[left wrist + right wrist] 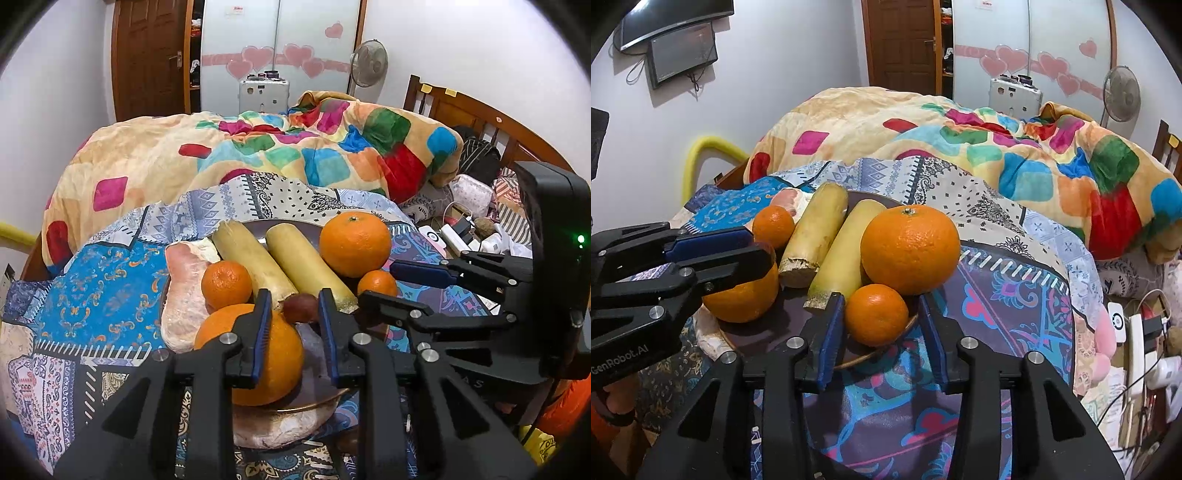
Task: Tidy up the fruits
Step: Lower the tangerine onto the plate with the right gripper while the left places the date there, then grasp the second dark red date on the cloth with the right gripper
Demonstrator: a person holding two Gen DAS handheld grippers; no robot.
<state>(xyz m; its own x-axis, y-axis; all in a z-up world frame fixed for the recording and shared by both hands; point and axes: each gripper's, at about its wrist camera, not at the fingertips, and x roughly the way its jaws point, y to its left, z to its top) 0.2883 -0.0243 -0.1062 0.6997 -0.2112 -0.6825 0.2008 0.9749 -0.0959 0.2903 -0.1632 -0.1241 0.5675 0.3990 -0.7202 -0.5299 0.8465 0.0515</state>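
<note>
Fruits crowd a shallow plate (886, 360) set on a patterned bedspread (1004, 295), judged close to sorted already. Largest are 2 pale cane-like stalks (295, 262), lying side by side with their long axes running away from both cameras, cut ends toward the tongs. Next come 2 big oranges: one (910, 249) at the right of the plate, the other (286, 354) at the near left rim. Then 2 small tangerines, one (226, 284) at the left beside the stalks, one (876, 314) at the front. Smallest is a dark reddish fruit (300, 308), its kind unclear.

Left gripper (291, 299) is released, fingers apart around the reddish fruit, one pad lying across the near big orange; whether it touches, I cannot tell. Right gripper (882, 301) is also released, pads flanking the front tangerine without pressing it. That tangerine lies straight ahead between the right fingers, so the right hand is nearer to it.
</note>
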